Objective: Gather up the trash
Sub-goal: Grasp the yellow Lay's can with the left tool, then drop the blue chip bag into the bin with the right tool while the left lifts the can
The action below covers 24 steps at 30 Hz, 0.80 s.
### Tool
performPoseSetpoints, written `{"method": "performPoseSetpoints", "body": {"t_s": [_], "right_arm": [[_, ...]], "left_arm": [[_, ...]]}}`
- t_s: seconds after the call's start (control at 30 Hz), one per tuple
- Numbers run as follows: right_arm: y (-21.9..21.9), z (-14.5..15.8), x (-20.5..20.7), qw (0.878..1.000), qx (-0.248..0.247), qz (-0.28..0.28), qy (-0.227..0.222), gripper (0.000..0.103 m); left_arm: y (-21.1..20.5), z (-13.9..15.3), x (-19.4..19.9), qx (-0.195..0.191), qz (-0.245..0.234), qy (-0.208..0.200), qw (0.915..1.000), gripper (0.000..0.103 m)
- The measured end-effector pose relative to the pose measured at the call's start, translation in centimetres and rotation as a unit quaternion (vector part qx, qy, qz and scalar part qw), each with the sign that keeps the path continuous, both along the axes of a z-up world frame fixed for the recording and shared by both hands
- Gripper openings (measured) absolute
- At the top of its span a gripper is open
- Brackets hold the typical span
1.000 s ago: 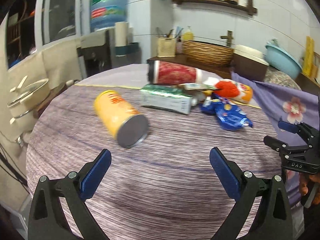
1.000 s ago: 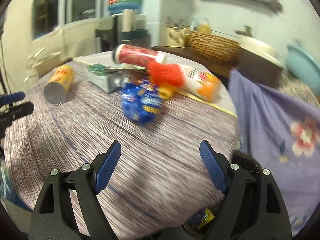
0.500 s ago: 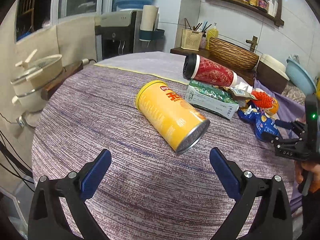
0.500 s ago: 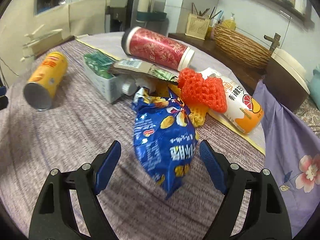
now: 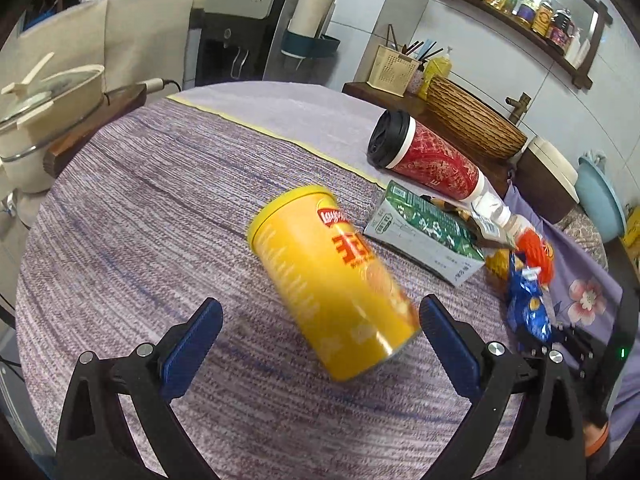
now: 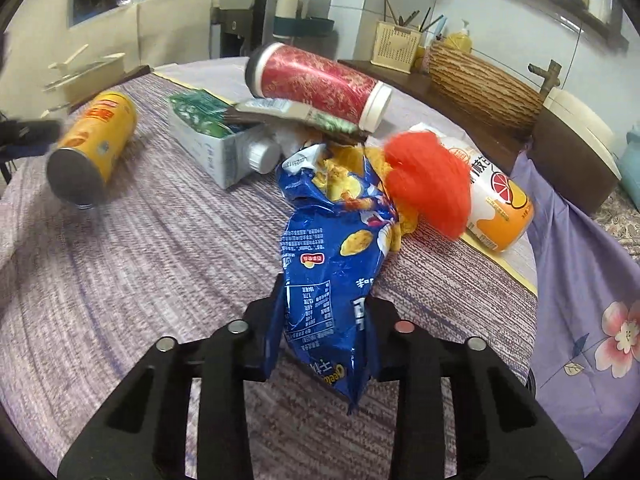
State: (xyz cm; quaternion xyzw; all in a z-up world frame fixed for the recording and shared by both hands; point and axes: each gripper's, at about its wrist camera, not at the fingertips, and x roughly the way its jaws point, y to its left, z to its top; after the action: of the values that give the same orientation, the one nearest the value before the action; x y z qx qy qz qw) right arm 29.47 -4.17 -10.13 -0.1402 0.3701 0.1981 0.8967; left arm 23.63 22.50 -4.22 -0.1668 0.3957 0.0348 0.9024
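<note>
My right gripper (image 6: 326,320): jaws just closed, clamped on blue chip bag (image 6: 336,240) lying on purple tablecloth (image 6: 140,260). Orange foam net (image 6: 428,176) beside bag, red cup (image 6: 320,84) behind. My left gripper (image 5: 320,332) spread wide, yellow chip can (image 5: 332,280) lying between pads, untouched.

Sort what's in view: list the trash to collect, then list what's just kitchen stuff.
Trash to collect:
blue chip bag, clamped in the right gripper
yellow chip can, ahead of the open left gripper
red cup
green carton
orange net
orange drink bottle

Just lying about:
wicker basket
utensil holder
water dispenser
pot
</note>
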Motion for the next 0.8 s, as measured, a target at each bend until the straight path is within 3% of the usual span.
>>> {"method": "performPoseSetpoints", "body": {"t_s": [0.3, 0.47, 0.53, 0.7, 0.8], "right_arm": [[-1.4, 1.2, -2.6, 0.999, 0.035, 0.012, -0.018, 0.028], [-2.7, 1.7, -3.7, 0.997, 0.071, 0.021, -0.012, 0.028], [-3.0, 1.8, -4.3, 0.997, 0.075, 0.023, -0.014, 0.028], [-3.5, 1.6, -5.9, 0.995, 0.095, 0.032, -0.018, 0.028], [-3.5, 1.3, -6.6, 0.994, 0.100, 0.035, -0.020, 0.028]], "left_arm": [[-0.1, -1.7, 4.5, -0.019, -0.008, 0.073, 0.9971, 0.097], [0.6, -3.2, 5.2, -0.037, 0.001, 0.090, 0.9953, 0.097], [0.8, -3.4, 5.2, -0.046, 0.006, 0.089, 0.9950, 0.094], [0.7, -3.3, 5.1, -0.038, 0.010, 0.081, 0.9959, 0.071], [0.6, -3.1, 4.6, -0.035, 0.010, 0.076, 0.9964, 0.066]]}}
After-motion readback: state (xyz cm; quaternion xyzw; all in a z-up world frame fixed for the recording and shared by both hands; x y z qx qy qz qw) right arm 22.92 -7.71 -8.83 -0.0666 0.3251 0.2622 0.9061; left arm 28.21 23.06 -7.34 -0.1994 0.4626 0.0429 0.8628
